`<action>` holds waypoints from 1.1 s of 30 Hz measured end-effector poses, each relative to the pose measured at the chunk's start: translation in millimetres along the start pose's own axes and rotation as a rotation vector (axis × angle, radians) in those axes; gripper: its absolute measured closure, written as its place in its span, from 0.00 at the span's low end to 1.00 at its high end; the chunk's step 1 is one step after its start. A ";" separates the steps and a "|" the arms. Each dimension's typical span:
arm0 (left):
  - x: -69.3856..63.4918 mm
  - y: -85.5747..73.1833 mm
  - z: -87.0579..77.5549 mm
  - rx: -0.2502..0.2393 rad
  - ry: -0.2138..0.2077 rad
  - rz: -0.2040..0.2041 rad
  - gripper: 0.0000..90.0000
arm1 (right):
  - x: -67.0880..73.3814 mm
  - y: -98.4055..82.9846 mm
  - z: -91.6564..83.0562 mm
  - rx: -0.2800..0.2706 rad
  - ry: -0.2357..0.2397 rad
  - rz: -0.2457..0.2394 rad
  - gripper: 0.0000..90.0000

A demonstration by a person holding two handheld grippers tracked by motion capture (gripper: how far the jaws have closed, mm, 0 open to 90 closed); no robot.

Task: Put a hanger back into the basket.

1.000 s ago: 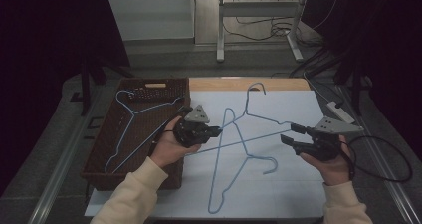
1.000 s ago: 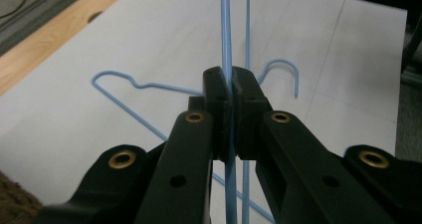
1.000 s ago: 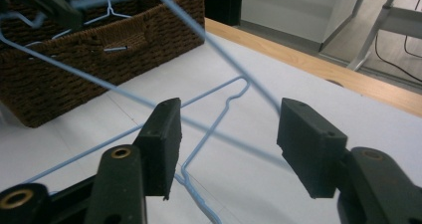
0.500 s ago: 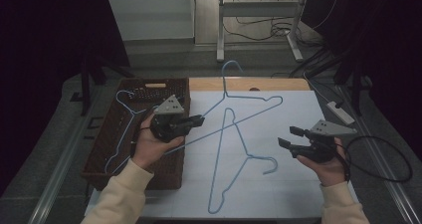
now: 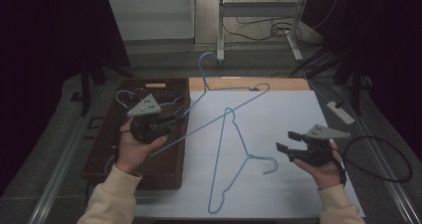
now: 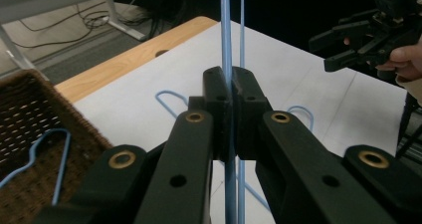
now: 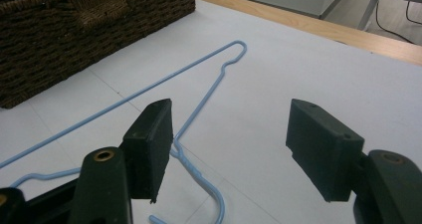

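Observation:
My left gripper [image 5: 181, 118] is shut on the wire of a blue hanger [image 5: 234, 88] and holds it in the air over the right edge of the wicker basket [image 5: 164, 82]. In the left gripper view the pads [image 6: 219, 92] pinch that wire [image 6: 225, 30]. A second blue hanger [image 5: 239, 134] lies flat on the white table. My right gripper [image 5: 284, 140] hovers at its hook; its jaws have just been opening, with nothing between them. In the right gripper view the lying hanger [image 7: 199, 109] runs under the open gripper [image 7: 231, 119].
A third blue hanger [image 5: 122, 97] rests inside the basket. The table's wooden far edge [image 5: 288, 83] lies behind the white sheet. A power strip [image 5: 341, 112] and cables sit off the right side. A cable [image 5: 383, 159] trails from the right gripper.
My left gripper carried its hanger leftward and up, from mid-table to the basket's edge, and the hook swung toward the back. My right gripper sank a little and its jaws spread wider.

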State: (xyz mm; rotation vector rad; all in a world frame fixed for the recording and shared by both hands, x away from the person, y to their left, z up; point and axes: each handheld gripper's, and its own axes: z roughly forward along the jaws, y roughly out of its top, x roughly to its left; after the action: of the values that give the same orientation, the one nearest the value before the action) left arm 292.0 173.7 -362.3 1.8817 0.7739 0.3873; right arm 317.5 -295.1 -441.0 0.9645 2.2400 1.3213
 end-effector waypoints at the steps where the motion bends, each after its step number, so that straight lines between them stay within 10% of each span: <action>1: 0.7 -1.3 -2.8 -0.005 0.007 0.000 0.97 | 0.0 -2.2 0.4 0.008 -0.004 0.000 0.39; 33: 30.6 -43.2 -55.6 -0.042 0.132 -0.070 0.97 | 1.0 -24.9 3.5 0.050 0.000 0.020 0.39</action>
State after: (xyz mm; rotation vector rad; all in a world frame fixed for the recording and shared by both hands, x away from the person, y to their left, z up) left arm 267.9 244.5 -379.7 1.7984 0.9102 0.4839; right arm 309.6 -300.4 -464.3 1.0064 2.2790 1.2787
